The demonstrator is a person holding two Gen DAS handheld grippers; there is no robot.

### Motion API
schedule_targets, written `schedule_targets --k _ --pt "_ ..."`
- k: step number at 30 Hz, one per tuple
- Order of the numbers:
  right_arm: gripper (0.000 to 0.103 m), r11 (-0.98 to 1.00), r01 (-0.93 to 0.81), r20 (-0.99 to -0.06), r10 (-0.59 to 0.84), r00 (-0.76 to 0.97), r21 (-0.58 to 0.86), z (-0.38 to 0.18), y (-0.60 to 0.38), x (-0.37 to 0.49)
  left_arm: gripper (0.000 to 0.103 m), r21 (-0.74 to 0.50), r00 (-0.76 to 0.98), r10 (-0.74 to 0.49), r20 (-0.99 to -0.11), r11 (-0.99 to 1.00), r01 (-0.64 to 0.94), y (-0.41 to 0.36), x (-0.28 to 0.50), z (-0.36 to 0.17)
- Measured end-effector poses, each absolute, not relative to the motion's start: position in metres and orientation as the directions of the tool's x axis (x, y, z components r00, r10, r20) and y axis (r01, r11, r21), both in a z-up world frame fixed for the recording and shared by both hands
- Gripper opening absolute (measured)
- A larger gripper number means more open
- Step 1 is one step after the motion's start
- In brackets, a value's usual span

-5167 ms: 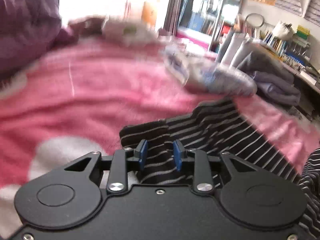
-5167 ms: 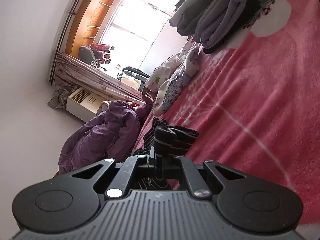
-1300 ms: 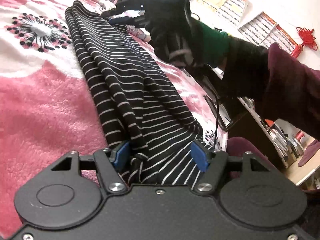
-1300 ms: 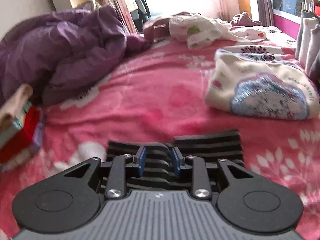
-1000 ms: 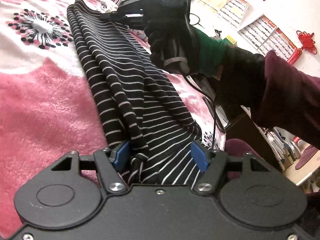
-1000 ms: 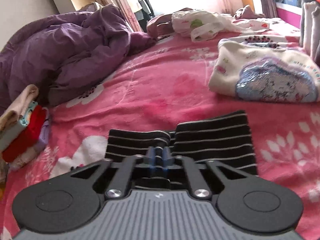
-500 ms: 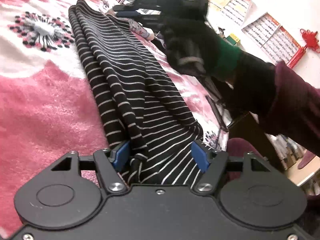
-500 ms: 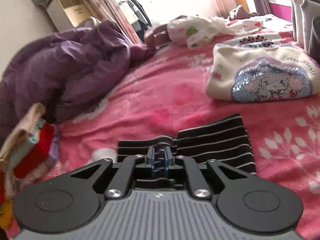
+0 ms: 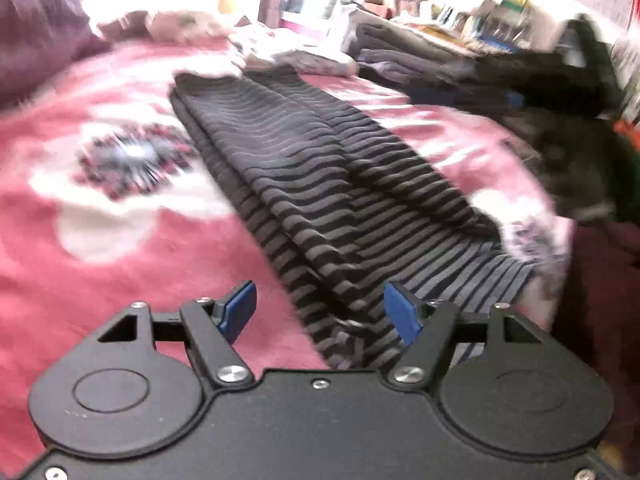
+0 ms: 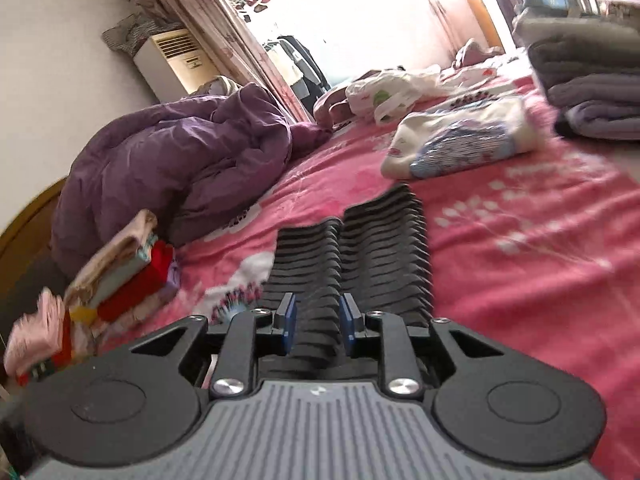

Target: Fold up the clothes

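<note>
My left gripper (image 9: 320, 312) hangs with jaws wide, pressing on nothing; the striped garment (image 9: 320, 176) lies folded lengthwise on the pink blanket (image 9: 100, 272), running ahead from between them. My right gripper (image 10: 316, 322) is opening its jaws, narrow, the garment's other end between them but free of the pads (image 10: 287, 322). A purple quilt (image 10: 172, 160) lies ahead to the left.

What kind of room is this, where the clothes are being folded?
Most likely a bedroom in a home. The work surface is a bed with a pink floral blanket and a bunched purple quilt on it. A curtained window and stacks of folded clothes fit that too.
</note>
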State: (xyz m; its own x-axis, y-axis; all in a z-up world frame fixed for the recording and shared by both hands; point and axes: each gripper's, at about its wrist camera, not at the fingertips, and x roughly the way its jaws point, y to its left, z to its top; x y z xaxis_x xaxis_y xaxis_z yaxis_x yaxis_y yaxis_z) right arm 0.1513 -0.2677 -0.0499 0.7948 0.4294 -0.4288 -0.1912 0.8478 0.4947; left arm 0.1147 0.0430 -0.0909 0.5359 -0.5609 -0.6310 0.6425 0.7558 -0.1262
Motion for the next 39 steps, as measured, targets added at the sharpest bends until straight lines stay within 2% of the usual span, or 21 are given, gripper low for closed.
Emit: schedule_targets --k 4,7,9,14,20,28,30,34,39 --pt "0.026 0.888 -0.198 -0.446 0.389 0.806 0.415 -0.058 -0.278 0.112 0.07 0.03 0.664 -0.51 -0.547 0.78 0.625 0.031 0.104 -0.08" --pt "0.026 0.91 -0.199 -0.469 0.363 0.805 0.363 -0.068 -0.284 0.09 0.07 -0.007 0.64 -0.601 -0.479 0.731 0.682 0.017 0.102 -0.075" --pt "0.026 0.92 -0.198 -0.481 0.351 0.803 0.339 -0.076 -0.287 0.079 0.07 -0.006 0.604 -0.625 -0.494 0.697 0.717 0.005 0.104 -0.081" --pt "0.026 0.933 -0.205 -0.49 0.333 0.806 0.296 -0.09 -0.293 0.057 0.07 -0.023 0.563 -0.56 -0.608 0.721 0.692 0.0 0.123 -0.116" --pt "0.026 0.952 -0.271 -0.522 0.305 0.797 0.142 -0.1 -0.289 0.033 0.07 -0.041 0.603 -0.577 -0.551 0.741 0.671 0.026 0.09 -0.099" --pt "0.025 0.902 -0.411 -0.573 0.268 0.775 -0.133 -0.107 -0.261 0.001 0.07 0.165 0.657 -0.445 -0.609 0.738 0.654 0.05 0.041 -0.106" --pt "0.031 0.875 -0.45 -0.581 0.273 0.767 -0.182 -0.109 -0.251 -0.005 0.07 0.244 0.675 -0.399 -0.62 0.72 0.65 0.047 0.031 -0.113" --pt "0.031 0.82 -0.48 -0.58 0.237 0.78 -0.311 -0.116 -0.233 -0.012 0.064 0.377 0.726 -0.362 -0.585 0.671 0.639 0.03 0.019 -0.125" --pt "0.033 0.792 -0.463 -0.531 0.212 0.82 -0.399 -0.126 -0.228 -0.015 0.064 0.514 0.787 -0.347 -0.511 0.61 0.603 0.008 0.02 -0.14"
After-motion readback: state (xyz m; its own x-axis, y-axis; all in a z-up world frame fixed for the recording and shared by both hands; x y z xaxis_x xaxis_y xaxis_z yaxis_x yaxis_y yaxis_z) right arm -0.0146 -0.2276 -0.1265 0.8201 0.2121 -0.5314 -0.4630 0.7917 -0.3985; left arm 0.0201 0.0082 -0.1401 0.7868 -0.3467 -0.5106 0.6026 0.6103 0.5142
